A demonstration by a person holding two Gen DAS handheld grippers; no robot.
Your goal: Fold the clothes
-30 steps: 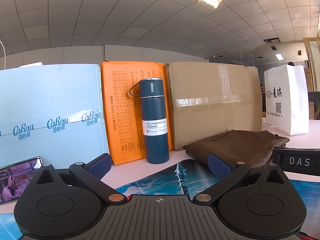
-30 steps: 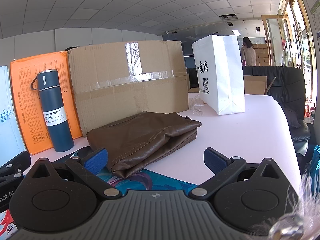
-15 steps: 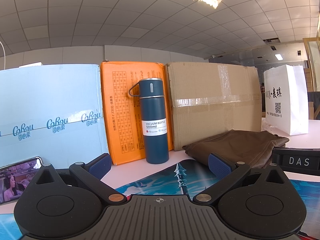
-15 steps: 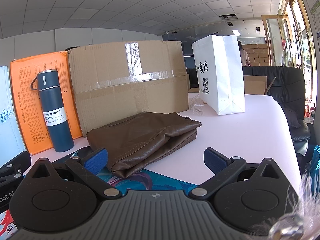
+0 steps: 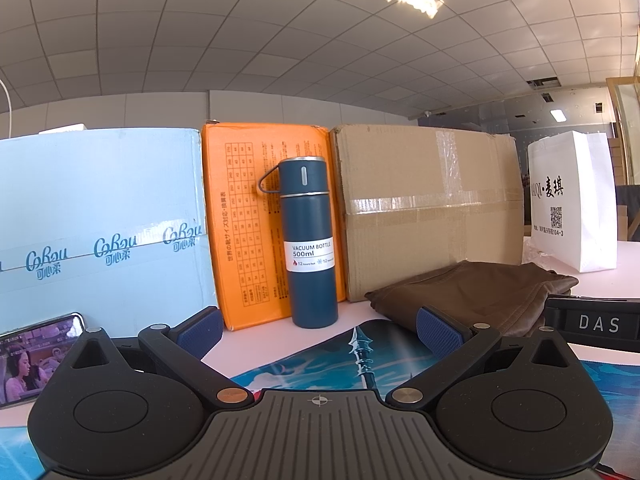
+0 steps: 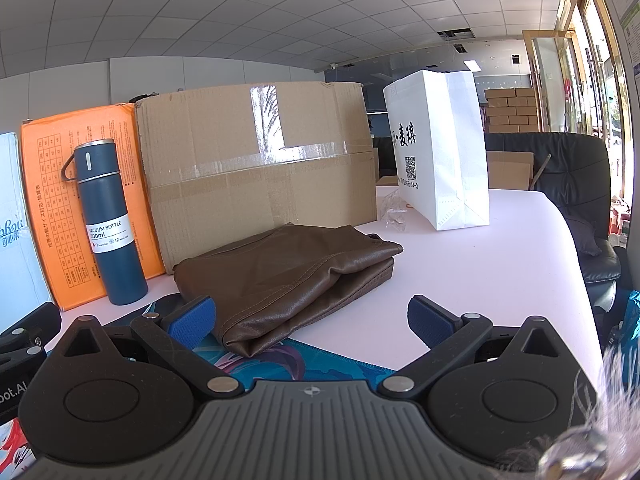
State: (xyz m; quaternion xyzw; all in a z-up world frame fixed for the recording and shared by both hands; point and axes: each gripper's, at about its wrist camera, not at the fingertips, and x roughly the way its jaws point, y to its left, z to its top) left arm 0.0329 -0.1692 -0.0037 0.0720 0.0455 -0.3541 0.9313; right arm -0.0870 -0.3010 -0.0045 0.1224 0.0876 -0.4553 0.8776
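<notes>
Left gripper (image 5: pixel 318 330) view only: phone (image 5: pixel 38 354); right: chair (image 6: pixel 576 196).

Boxes (image 6: pixel 256 168) wall off the back; table (image 6: pixel 480 256) lies bare rightward.

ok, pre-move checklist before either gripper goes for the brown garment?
1. Left gripper open, empty: ok.
2. Right gripper open, empty: ok.
3. Garment in reach of the right gripper: ok, its near corner lies by the left finger.
4. Garment state: already folded in layers; whether another fold is due, cannot tell.
5. Bottle upright, clear of the garment: ok.
6. White bag apart from the garment: ok.
</notes>
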